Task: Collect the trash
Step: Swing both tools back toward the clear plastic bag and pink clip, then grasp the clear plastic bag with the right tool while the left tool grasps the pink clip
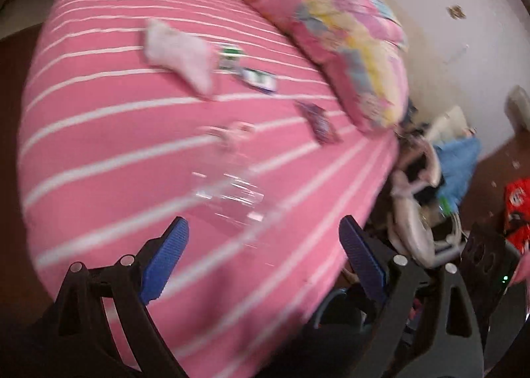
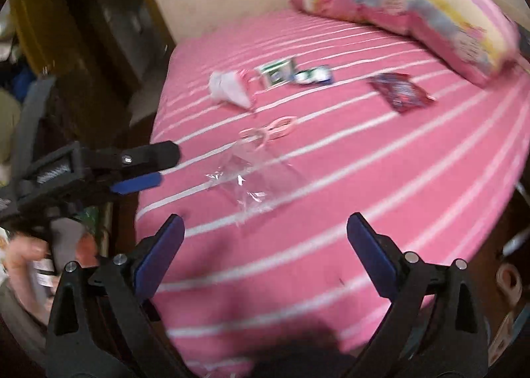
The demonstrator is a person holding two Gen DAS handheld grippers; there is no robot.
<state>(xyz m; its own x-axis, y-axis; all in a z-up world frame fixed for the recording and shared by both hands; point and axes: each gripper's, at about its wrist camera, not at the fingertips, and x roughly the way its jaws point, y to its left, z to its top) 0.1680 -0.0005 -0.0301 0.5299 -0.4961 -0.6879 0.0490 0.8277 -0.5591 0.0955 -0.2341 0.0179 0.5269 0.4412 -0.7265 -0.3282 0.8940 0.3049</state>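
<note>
Bed point(image 2: 364, 179) with litter uncollected, left to right: white tissue point(image 2: 228, 88), green carton point(image 2: 276, 71), small packet point(image 2: 313, 76), red wrapper point(image 2: 399, 93); nearer, a clear plastic bag point(image 2: 251, 179). Left tool point(image 1: 263, 245) and right tool point(image 2: 265, 245) both spread, empty. No bin identifiable; collection apparently hardly begun.

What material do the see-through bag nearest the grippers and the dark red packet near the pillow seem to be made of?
The see-through bag looks like thin clear plastic film: the pink striped sheet shows through it, and its creases give white glints. The dark red packet looks like printed glossy plastic or foil wrap with a crimped edge; blur leaves this open.
</note>
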